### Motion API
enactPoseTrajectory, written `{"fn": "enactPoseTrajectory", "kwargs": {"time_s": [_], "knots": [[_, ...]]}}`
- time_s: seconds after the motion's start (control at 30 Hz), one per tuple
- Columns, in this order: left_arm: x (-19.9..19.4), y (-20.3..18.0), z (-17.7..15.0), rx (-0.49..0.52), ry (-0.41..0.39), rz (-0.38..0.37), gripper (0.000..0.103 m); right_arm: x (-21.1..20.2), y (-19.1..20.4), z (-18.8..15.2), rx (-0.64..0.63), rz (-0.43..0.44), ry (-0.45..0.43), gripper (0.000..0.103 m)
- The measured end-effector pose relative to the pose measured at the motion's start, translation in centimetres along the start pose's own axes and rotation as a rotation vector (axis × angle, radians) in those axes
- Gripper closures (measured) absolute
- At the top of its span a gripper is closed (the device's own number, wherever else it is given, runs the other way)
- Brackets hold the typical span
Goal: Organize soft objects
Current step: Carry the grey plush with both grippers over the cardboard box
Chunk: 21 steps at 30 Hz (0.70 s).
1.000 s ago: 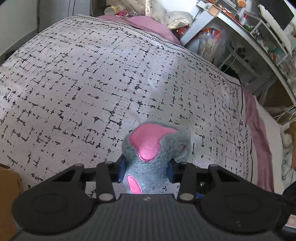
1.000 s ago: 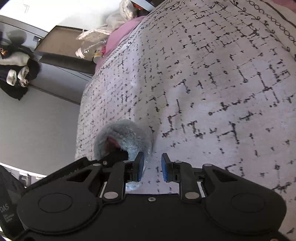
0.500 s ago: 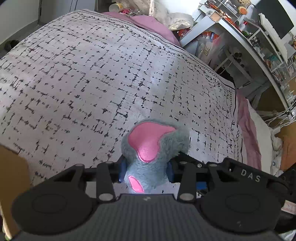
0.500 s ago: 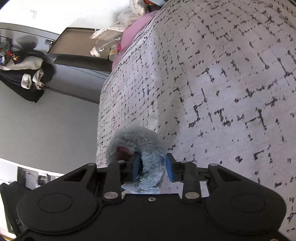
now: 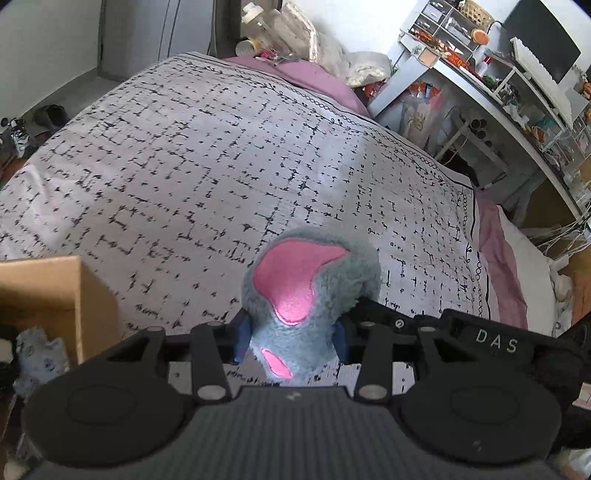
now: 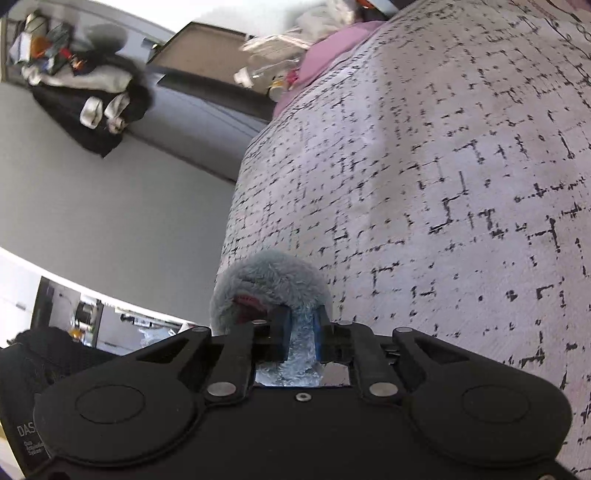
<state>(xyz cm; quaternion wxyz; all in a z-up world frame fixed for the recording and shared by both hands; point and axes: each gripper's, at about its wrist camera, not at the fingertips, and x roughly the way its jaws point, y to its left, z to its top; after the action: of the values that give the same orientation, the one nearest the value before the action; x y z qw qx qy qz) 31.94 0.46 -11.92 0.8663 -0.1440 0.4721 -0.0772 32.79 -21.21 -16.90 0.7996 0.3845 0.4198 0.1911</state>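
Gripping a grey plush toy (image 5: pixel 310 280) with pink ear patches, the left gripper (image 5: pixel 290 338) has its blue pads pressed into the fur on both sides, above the near edge of the patterned bedspread (image 5: pixel 221 155). The right gripper (image 6: pixel 301 338) pinches another fold of the same toy (image 6: pixel 273 284), jaws narrow. A cardboard box (image 5: pixel 48 291) sits at near left.

White bedspread (image 5: pixel 229 177) with black broken-grid print spreading ahead, pink sheet (image 5: pixel 306 75) at its far edge, cluttered white desk (image 5: pixel 491 92) ahead to the right, dark monitor (image 5: pixel 539 33) on it, shoes (image 5: pixel 44 118) on floor far left, dark clothes pile (image 6: pixel 96 99) far left.
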Motion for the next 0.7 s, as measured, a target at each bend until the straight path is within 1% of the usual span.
{"fn": "enactPoseTrajectory", "kwargs": {"time_s": [0.2, 0.4, 0.5, 0.7], "knots": [[-3.1, 1.1, -0.5, -0.021, -0.042, 0.019, 0.06, -0.5, 2.6, -1.3, -0.057, 0.033, 0.01, 0.09], [-6.0, 3.1, -0.7, -0.037, -0.069, 0.017, 0.06, -0.5, 5.3, -2.8, -0.116, 0.066, 0.027, 0.091], [-7.2, 4.4, -0.9, -0.049, -0.074, 0.014, 0.06, -0.2, 6.2, -3.5, -0.126, 0.078, 0.042, 0.091], [-9.0, 7.0, -1.1, -0.075, -0.079, 0.006, 0.06, 0.5, 8.7, -5.5, -0.192, 0.079, 0.056, 0.091]]}}
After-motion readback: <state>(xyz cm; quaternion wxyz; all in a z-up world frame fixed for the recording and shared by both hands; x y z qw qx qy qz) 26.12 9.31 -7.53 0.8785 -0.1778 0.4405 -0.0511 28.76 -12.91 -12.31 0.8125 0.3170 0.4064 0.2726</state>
